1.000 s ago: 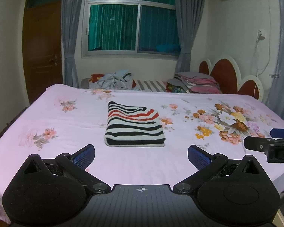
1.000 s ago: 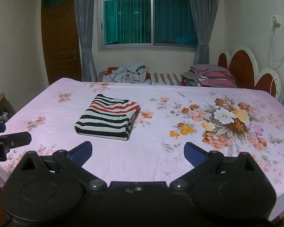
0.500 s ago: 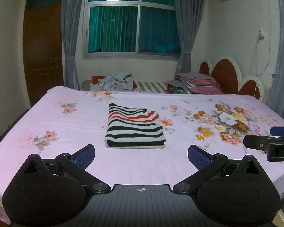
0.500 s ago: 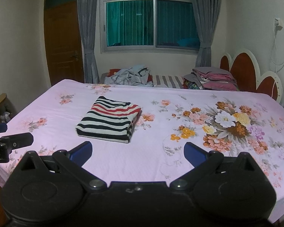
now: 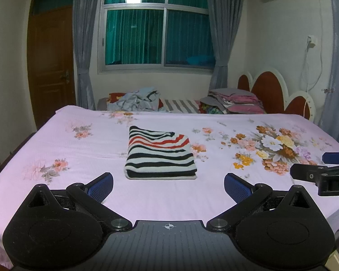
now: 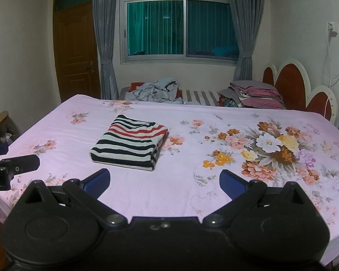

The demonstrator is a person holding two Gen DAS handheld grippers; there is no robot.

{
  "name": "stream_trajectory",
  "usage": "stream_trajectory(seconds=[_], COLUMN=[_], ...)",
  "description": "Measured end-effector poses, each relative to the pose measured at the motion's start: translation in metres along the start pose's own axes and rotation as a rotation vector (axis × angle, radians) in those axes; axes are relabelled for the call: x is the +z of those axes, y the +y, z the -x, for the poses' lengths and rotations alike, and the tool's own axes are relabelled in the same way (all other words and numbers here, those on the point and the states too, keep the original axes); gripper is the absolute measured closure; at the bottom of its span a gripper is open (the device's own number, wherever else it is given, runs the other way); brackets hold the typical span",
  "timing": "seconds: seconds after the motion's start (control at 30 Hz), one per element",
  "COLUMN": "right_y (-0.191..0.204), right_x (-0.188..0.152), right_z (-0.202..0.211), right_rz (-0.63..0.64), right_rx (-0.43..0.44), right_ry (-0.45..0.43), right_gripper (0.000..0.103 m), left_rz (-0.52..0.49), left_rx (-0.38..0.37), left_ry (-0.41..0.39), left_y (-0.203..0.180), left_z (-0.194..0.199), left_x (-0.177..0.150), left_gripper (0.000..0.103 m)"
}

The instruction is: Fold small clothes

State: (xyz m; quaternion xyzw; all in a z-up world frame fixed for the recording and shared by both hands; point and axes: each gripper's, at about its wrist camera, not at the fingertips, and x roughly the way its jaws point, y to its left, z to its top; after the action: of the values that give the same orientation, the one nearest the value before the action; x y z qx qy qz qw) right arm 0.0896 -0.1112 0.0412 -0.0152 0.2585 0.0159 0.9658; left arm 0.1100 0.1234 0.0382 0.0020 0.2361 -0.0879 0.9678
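A folded striped garment (image 5: 159, 155) is seen at frame centre on the floral bed (image 5: 56, 140), both tongs (image 5: 168, 184) (image 6: 164, 180) held wide and empty; folding is judged complete, another garment needed next.

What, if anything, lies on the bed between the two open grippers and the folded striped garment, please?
Nothing visible does. Between the left gripper and the striped garment there is only bare pink bedsheet; the same holds for the right gripper, with the garment up and to its left. Both grippers are open and hold nothing.
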Motion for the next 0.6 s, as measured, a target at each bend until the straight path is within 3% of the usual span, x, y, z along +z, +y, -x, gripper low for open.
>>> stream_trajectory(seconds=[0.6], right_y=[-0.0005], right_x=[0.0003], right_z=[-0.0002], right_rz=[0.009], right_rx=[0.010], right_ry=[0.000], right_gripper=[0.000], left_rz=[-0.008], left_rx=[0.001], left_ry=[-0.011], left_y=[-0.0035], left_z=[0.0045], left_x=[-0.0013], left_gripper=[0.000])
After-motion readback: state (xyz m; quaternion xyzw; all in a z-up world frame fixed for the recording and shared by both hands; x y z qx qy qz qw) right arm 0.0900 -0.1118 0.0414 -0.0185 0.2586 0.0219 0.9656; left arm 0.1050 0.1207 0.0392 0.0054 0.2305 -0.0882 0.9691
